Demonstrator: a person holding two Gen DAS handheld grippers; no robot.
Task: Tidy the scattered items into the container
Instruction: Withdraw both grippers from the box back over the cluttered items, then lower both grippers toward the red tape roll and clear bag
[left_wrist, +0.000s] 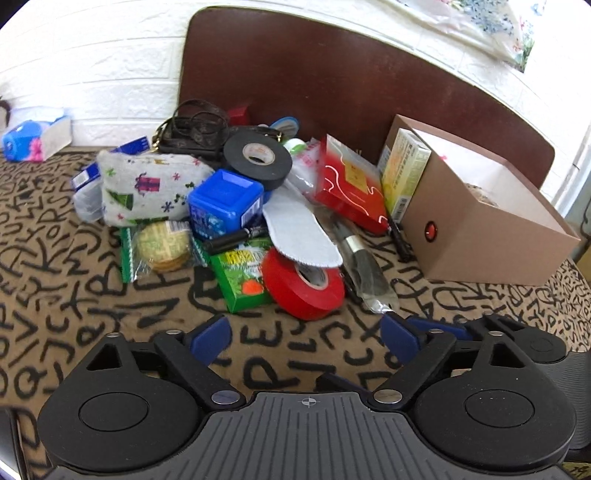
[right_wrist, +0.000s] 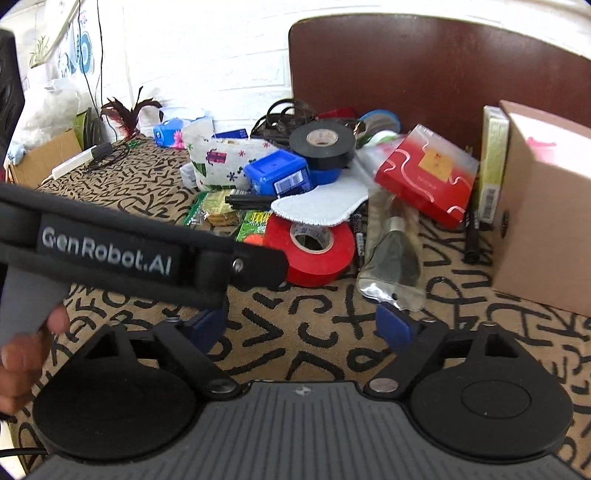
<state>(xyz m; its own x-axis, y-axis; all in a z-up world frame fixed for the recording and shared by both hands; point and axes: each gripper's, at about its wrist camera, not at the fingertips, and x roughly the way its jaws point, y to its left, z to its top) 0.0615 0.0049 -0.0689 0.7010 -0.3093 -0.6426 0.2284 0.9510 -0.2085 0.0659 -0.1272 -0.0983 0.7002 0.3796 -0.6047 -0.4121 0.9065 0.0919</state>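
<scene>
Tape first: with both grippers, left gripper (left_wrist: 306, 338) and right gripper (right_wrist: 306, 325), wide and empty, you straddle the red tape roll (left_wrist: 304, 282) just ahead, then carry it rightward to the cardboard box (left_wrist: 491, 225).

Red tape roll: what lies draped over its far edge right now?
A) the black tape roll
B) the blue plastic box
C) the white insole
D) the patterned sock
C: the white insole lies with its rounded end over the far rim of the red tape roll, while the black tape roll sits further back in the pile.
</scene>
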